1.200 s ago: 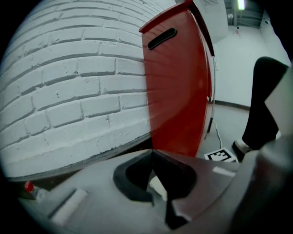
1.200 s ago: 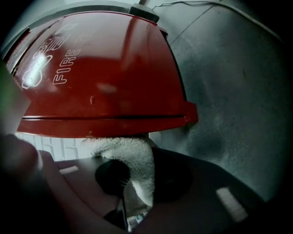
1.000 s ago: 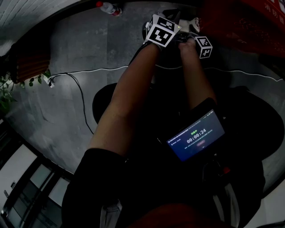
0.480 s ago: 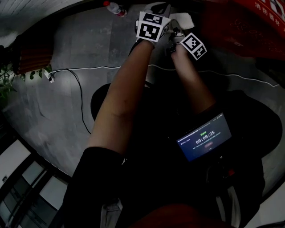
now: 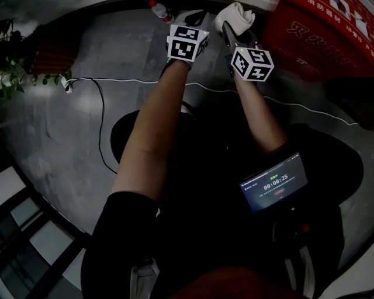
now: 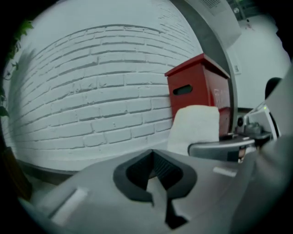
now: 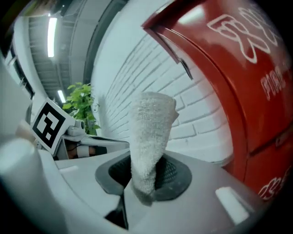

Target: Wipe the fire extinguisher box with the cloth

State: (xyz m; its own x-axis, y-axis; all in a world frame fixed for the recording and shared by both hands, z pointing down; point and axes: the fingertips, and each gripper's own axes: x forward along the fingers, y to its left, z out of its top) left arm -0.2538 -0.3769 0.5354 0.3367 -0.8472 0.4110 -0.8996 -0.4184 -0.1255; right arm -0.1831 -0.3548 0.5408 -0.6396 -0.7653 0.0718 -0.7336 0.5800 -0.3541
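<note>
The left gripper (image 6: 154, 179) has its jaws closed together with nothing between them, facing a white brick wall (image 6: 91, 91), while to the right the red fire extinguisher box (image 6: 194, 87) stands against that wall with the white cloth (image 6: 194, 128) raised before it, at the tip of the right gripper (image 6: 201, 148).

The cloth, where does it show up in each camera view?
Head view: cloth at the top edge, right of centre.
Left gripper view: right of centre, in front of the red box.
Right gripper view: centre, clamped in the right gripper.
Shared landmark: the red box, in all three.
</note>
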